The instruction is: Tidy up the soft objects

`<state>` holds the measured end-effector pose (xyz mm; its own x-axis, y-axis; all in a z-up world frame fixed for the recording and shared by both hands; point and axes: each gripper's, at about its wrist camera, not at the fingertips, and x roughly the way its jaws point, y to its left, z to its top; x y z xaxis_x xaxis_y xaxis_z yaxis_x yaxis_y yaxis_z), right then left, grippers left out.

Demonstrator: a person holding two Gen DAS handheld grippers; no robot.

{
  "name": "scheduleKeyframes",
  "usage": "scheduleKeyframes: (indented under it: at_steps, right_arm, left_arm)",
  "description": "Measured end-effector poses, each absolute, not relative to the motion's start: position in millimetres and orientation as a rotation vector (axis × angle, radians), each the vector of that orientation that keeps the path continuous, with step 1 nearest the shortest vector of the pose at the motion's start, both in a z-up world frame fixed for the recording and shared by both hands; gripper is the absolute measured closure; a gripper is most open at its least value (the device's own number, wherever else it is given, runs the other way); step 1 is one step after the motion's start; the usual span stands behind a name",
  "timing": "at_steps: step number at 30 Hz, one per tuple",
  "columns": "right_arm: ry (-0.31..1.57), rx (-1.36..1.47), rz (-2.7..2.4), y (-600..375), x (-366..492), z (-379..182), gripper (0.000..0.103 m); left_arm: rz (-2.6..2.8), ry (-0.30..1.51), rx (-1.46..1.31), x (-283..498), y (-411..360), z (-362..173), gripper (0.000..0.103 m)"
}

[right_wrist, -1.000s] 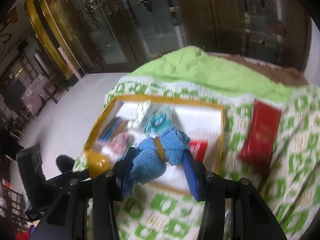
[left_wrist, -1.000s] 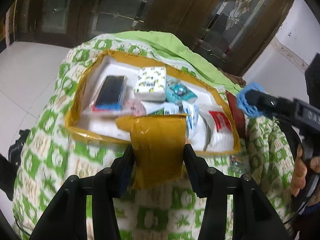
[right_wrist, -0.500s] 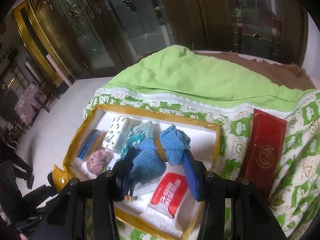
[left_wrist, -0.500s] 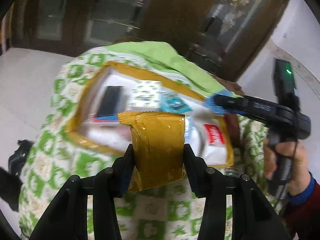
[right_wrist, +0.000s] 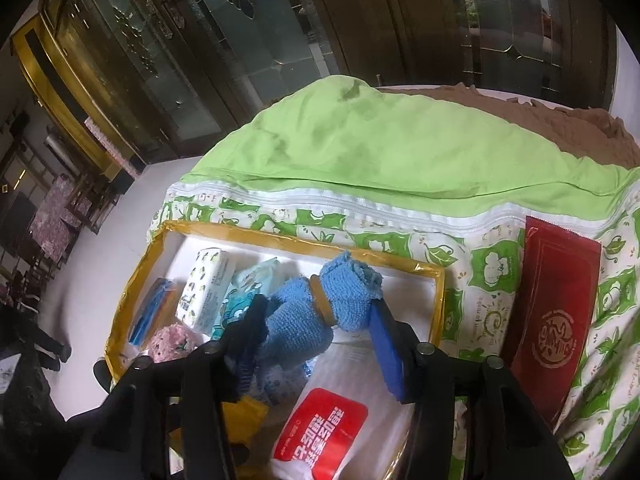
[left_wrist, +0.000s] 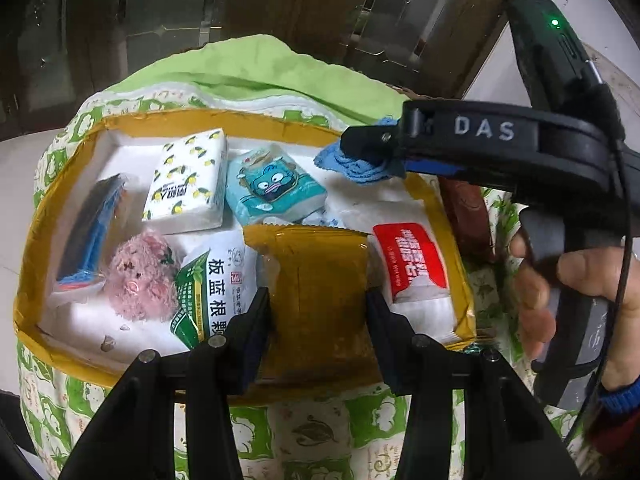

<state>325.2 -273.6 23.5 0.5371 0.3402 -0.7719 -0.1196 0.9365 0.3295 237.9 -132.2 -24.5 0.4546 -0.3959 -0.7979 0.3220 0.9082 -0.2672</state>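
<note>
Blue cloth (right_wrist: 320, 312) pinched in right gripper (right_wrist: 316, 344) over box (left_wrist: 48, 216); left gripper (left_wrist: 316, 320) clamps yellow packet (left_wrist: 320, 280) at near edge. Tissues, plush already inside; red pouch (right_wrist: 552, 312) probably left.

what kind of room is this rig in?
Likely a home living or entry area: ornate wooden doors with leaded glass, white tiled floor, and a green-patterned quilt under the yellow-rimmed box of soft goods.
</note>
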Motion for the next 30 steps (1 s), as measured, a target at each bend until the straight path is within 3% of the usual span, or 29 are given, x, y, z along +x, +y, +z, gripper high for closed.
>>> scheduleKeyframes:
  at_steps: [1,4,9,11,20,30]
  right_arm:
    - [0.967,0.252,0.277,-274.2,325.0,22.9,0.040]
    - [0.944,0.272,0.272,-278.5,321.8,26.7,0.022]
    - [0.888,0.340,0.254,-290.5,304.2,45.0,0.017]
    - [0.867,0.380,0.241,-296.8,289.5,53.8,0.011]
    - [0.790,0.461,0.183,-310.6,209.7,71.3,0.001]
    - [0.704,0.315,0.102,-299.5,114.2,75.0,0.001]
  left_arm:
    - [-0.437,1.003,-0.084,236.4,-131.0,-24.4,0.056]
    - [-0.406,0.989,-0.078,229.3,-128.1,-22.4,0.039]
    - [-0.374,0.939,-0.087,205.5,-117.4,-3.4,0.022]
    - [-0.363,0.918,-0.085,195.0,-113.6,5.0,0.019]
    - [-0.300,0.846,0.002,148.1,-109.8,35.6,0.011]
    - [-0.207,0.781,0.011,102.4,-100.8,58.4,0.003]
